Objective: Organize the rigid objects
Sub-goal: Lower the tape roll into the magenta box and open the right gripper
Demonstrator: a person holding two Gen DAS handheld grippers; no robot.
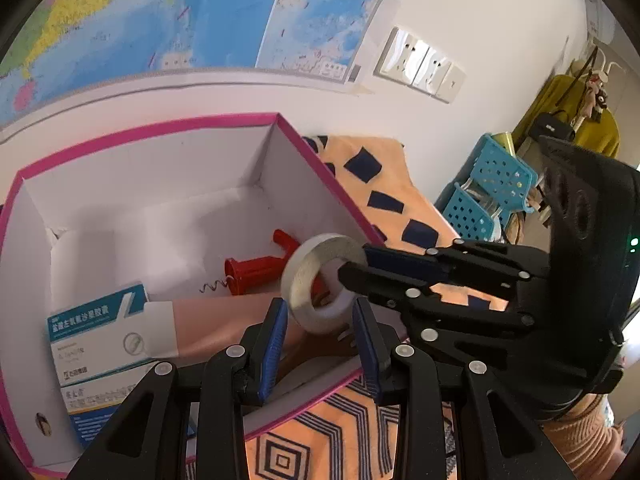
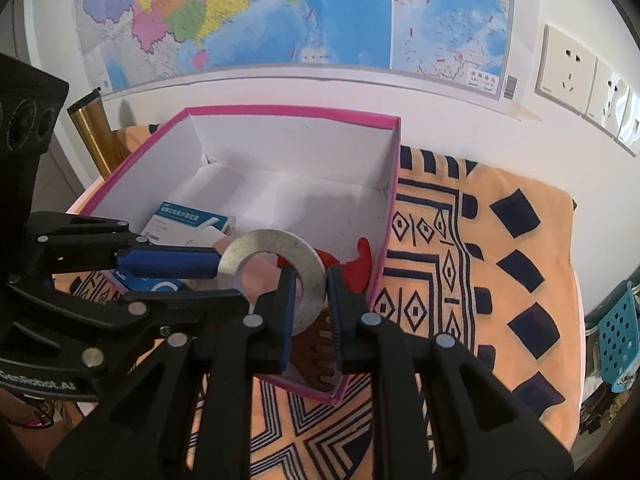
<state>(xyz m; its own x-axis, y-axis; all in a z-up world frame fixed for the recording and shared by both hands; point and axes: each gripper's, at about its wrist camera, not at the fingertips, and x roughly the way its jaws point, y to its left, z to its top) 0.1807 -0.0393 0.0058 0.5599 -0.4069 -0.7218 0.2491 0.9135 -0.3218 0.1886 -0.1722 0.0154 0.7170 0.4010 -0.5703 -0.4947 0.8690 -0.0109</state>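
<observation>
two hand-held grippers meet on one grey metal ring, which hangs above the near part of a pink-edged box with white inner walls. the right hand-held gripper has its blue-padded fingers closed on the ring's band, one finger through the hole and the other on the outer rim. the left hand-held gripper has its fingers on either side of the ring's lower edge, and in the right wrist view one blue finger lies against the ring's left rim; whether its pads actually press the ring cannot be told, though the gap is narrow. inside the box lie a red corkscrew, its metal spiral pointing left in the left wrist view, and a blue and white carton with printed text, resting against the left wall. the box stands on a table covered by an orange cloth with dark navy patterns. a coloured map hangs on the white wall behind, beside wall sockets.
</observation>
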